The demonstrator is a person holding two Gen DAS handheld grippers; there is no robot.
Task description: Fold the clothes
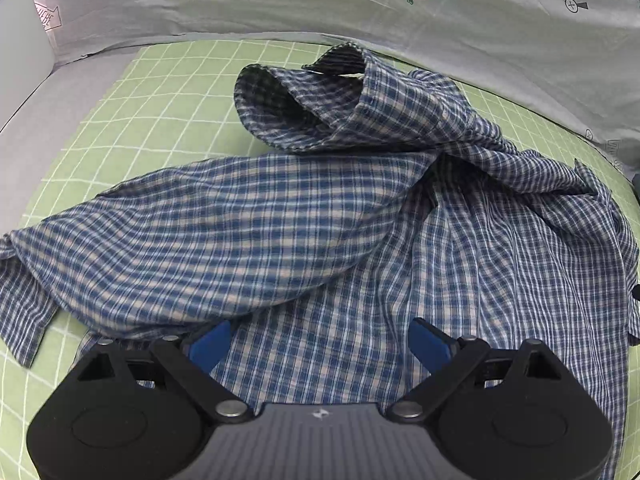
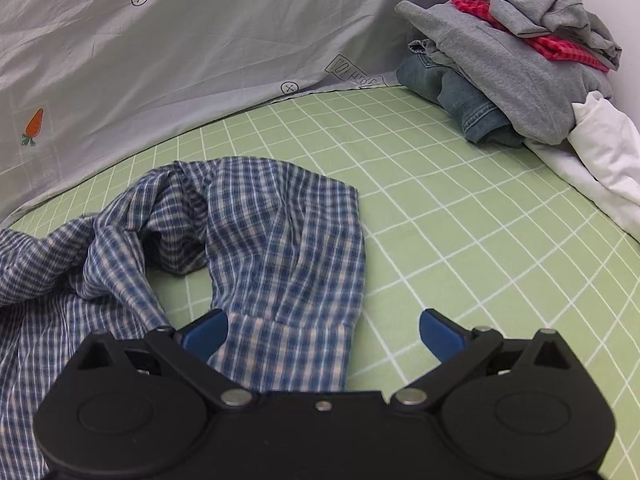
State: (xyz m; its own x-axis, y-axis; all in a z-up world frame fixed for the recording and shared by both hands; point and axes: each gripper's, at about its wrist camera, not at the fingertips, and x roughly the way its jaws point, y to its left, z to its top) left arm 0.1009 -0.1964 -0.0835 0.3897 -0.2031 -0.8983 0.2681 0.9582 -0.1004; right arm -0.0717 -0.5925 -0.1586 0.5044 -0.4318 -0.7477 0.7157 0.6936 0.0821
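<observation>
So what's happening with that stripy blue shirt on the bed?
A person is about to fold it, using a pair of tongs in each hand. The blue checked shirt lies crumpled on the green grid sheet, not folded yet. The left tongs hang open over the shirt's body, and the right tongs hang open over a sleeve. Neither grips anything. A pile of other clothes waits in the corner.

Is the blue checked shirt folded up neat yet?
No. The plaid shirt lies crumpled on the green grid sheet, one sleeve sprawled out, collar standing up.
</observation>
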